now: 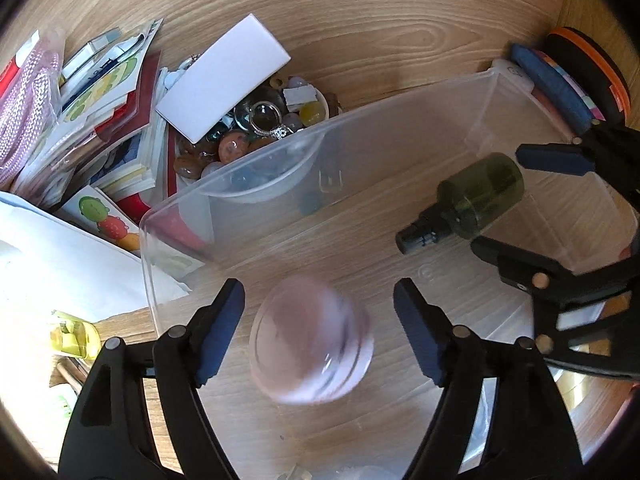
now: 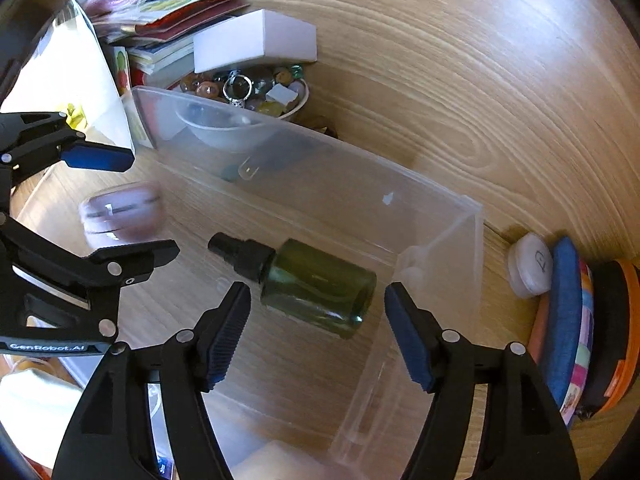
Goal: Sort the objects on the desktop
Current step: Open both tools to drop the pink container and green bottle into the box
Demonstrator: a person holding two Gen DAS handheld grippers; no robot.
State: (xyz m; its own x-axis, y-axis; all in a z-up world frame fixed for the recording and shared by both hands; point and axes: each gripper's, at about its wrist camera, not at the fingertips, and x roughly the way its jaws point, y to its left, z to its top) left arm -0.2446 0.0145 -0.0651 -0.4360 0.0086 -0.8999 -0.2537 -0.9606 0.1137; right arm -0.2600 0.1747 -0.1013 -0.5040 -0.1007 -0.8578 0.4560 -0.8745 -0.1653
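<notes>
A clear plastic bin [image 1: 400, 112] [image 2: 440, 204] stands on the wooden desk. Inside it a blurred pink round jar [image 1: 312, 340] [image 2: 122, 216] sits between the open fingers of my left gripper [image 1: 320, 332], apart from both pads. A dark green spray bottle [image 1: 468, 200] [image 2: 308, 280] with a black cap lies on its side in the bin, between the open fingers of my right gripper [image 2: 316, 328], also untouched. Each gripper shows in the other's view: the right one [image 1: 532, 204], the left one [image 2: 140, 204].
A white bowl of coloured stones and rings [image 1: 256, 128] [image 2: 244, 88] sits behind the bin, with a white box [image 1: 224, 76] [image 2: 256, 40] on it. Booklets and packets [image 1: 100, 92] pile at left. Round pads and a white disc [image 2: 530, 266] stand right of the bin.
</notes>
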